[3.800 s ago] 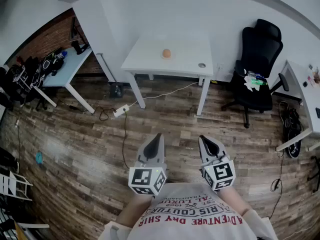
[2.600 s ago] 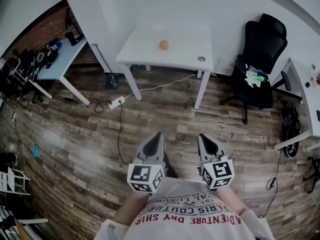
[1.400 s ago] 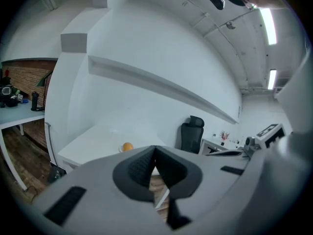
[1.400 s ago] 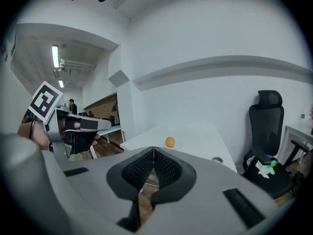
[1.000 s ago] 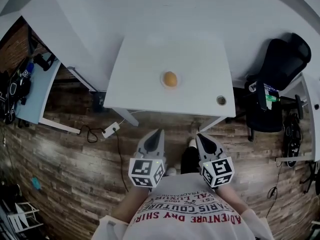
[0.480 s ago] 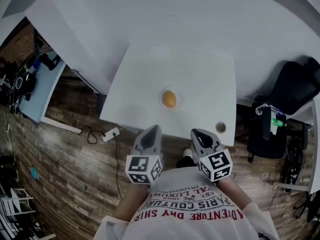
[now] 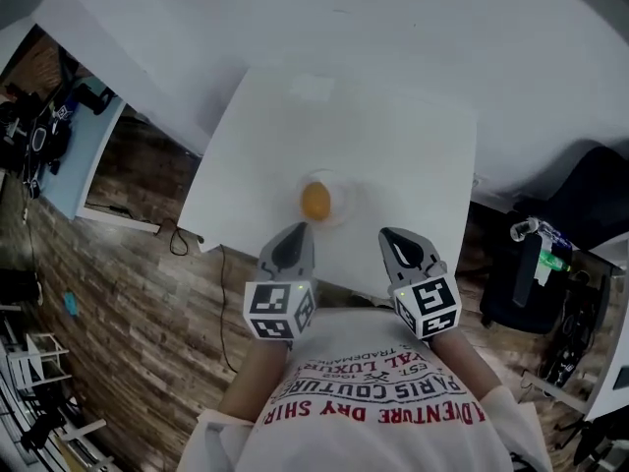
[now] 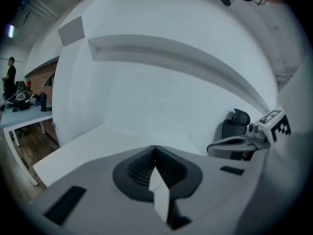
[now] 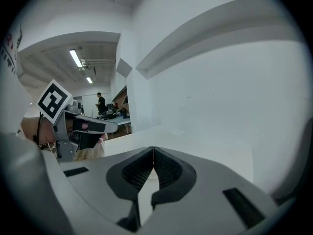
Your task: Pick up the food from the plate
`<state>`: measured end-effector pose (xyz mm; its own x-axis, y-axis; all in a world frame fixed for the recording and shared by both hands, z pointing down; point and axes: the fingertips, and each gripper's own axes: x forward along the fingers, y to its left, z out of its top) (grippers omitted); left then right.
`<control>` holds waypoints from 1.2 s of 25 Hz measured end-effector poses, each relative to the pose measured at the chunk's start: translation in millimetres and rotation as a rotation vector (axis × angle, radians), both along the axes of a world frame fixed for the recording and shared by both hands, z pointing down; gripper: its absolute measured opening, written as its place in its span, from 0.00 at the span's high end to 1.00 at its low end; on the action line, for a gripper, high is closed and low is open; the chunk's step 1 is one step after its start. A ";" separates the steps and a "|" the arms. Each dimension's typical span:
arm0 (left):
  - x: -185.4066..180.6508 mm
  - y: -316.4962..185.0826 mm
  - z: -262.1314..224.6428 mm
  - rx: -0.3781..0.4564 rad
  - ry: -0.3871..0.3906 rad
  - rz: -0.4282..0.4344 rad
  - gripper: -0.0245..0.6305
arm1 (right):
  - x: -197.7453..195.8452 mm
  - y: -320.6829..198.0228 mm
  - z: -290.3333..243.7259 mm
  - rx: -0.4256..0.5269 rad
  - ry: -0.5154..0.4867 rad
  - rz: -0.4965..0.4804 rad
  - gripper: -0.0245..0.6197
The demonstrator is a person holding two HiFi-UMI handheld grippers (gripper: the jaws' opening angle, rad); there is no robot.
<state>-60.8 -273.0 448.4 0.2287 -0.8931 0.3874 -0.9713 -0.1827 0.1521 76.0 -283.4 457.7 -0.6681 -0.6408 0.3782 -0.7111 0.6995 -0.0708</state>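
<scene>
The table (image 7: pixel 413 155) lies open on every side of the plate (image 7: pixel 343 191); the wall (image 7: pixel 393 28) stands behind its far edge.

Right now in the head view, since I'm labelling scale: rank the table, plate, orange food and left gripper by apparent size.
1. table
2. left gripper, though its nearness to the camera inflates it, so its place above the plate is unsure
3. plate
4. orange food

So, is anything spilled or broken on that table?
Nothing stands out. The orange food sits on its plate on the white table, nothing spilled. The left gripper and right gripper are shut, empty.
</scene>
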 end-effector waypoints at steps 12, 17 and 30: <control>-8.6 -49.5 45.1 -0.108 0.031 0.010 0.95 | -14.5 -53.8 35.0 -0.114 0.000 0.011 0.94; -14.5 -65.0 66.3 -0.159 0.031 0.033 0.95 | -24.9 -65.4 49.0 -0.148 0.024 0.014 0.94; -6.9 -86.1 139.3 -0.298 0.026 0.112 0.38 | -30.8 -74.2 90.2 -0.252 0.072 0.035 0.94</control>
